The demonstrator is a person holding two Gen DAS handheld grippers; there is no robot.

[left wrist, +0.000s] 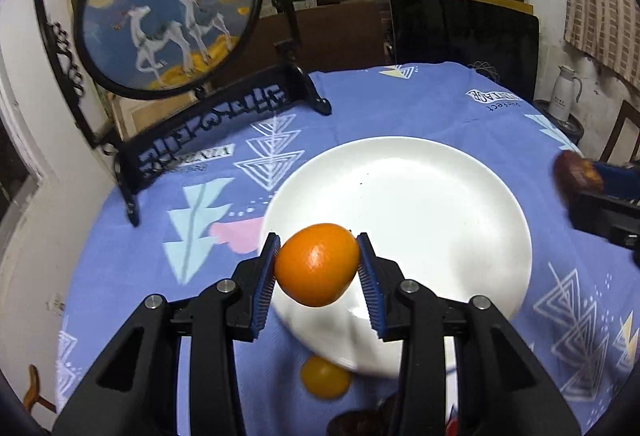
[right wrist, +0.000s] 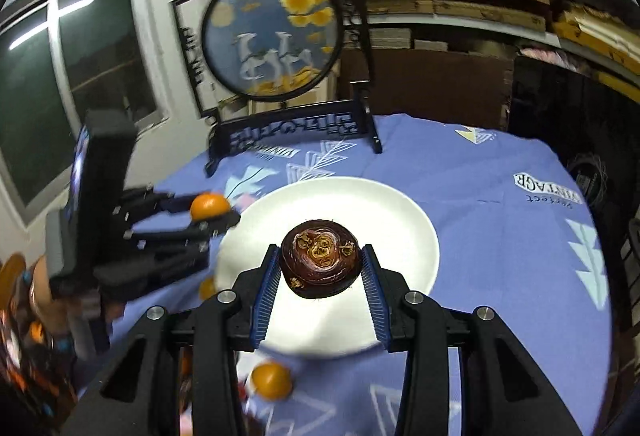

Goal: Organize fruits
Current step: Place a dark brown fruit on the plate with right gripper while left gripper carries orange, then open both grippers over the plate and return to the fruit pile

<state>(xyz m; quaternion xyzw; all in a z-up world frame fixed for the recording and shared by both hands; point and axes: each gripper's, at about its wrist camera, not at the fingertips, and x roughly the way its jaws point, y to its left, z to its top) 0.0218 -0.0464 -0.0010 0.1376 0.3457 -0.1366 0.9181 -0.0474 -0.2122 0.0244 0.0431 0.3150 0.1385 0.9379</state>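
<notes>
Left gripper (left wrist: 318,268) clamps orange (left wrist: 317,264), right gripper (right wrist: 320,270) clamps mangosteen (right wrist: 320,258); both above plate (left wrist: 460,196). Lower gently, space apart, release.

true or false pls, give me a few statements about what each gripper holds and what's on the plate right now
1. The left gripper holds an orange. True.
2. The right gripper is empty. False: it is shut on a dark brown fruit.
3. The white plate already has fruit lying on it. False: nothing lies on it; both fruits are held above it.
4. A small orange fruit lies on the blue tablecloth beside the plate. True.
</notes>
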